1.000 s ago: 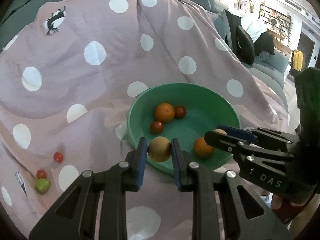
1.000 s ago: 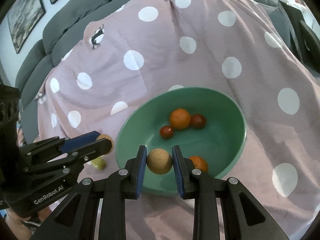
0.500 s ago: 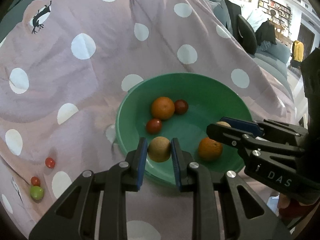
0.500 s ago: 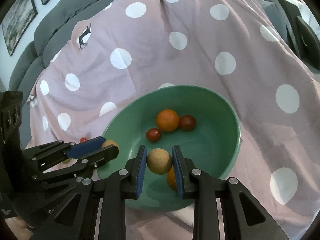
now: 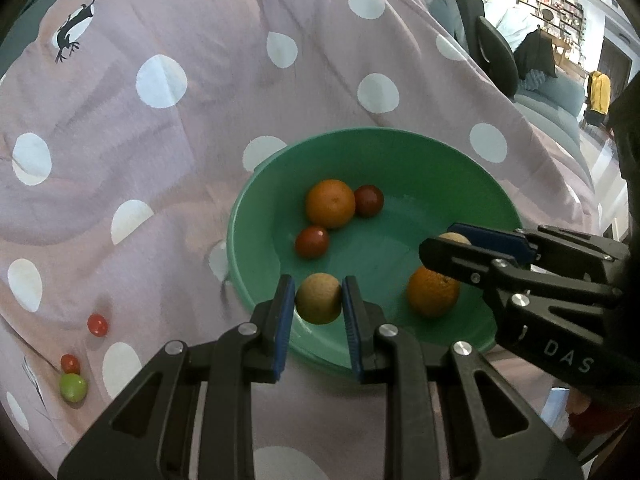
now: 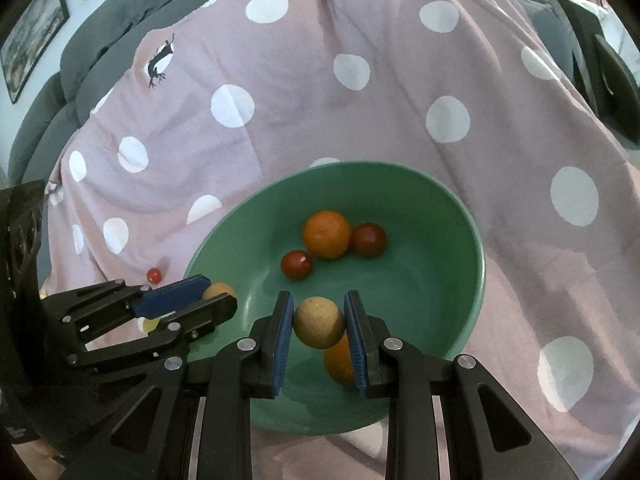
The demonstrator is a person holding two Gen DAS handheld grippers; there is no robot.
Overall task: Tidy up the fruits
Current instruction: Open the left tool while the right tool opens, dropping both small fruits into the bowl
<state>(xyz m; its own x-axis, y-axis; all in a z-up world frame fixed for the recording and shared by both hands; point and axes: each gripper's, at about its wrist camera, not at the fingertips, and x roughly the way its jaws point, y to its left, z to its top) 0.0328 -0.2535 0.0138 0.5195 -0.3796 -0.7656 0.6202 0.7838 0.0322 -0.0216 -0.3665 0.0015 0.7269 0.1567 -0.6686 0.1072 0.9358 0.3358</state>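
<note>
A green bowl [image 5: 440,152] [image 6: 460,216] sits on a pink polka-dot cloth. It holds two oranges [image 5: 330,203] [image 5: 432,291] and two dark red fruits [image 5: 312,241] [image 5: 369,200]. My left gripper [image 5: 318,300] is shut on a tan round fruit [image 5: 319,298] over the bowl's near left rim. My right gripper [image 6: 319,322] is shut on another tan round fruit [image 6: 319,322] over the bowl's near side. Each gripper shows in the other's view, the right one [image 5: 480,240] and the left one [image 6: 192,300].
Two small red tomatoes [image 5: 97,325] [image 5: 70,363] and a green fruit [image 5: 73,387] lie on the cloth [image 5: 200,100] left of the bowl. Grey sofa cushions [image 6: 100,28] rise behind the cloth. The cloth drops off at the right towards a room with chairs.
Both grippers have moved forward over the bowl with their tan fruits still held. The bowl looms larger and closer in both views.
</note>
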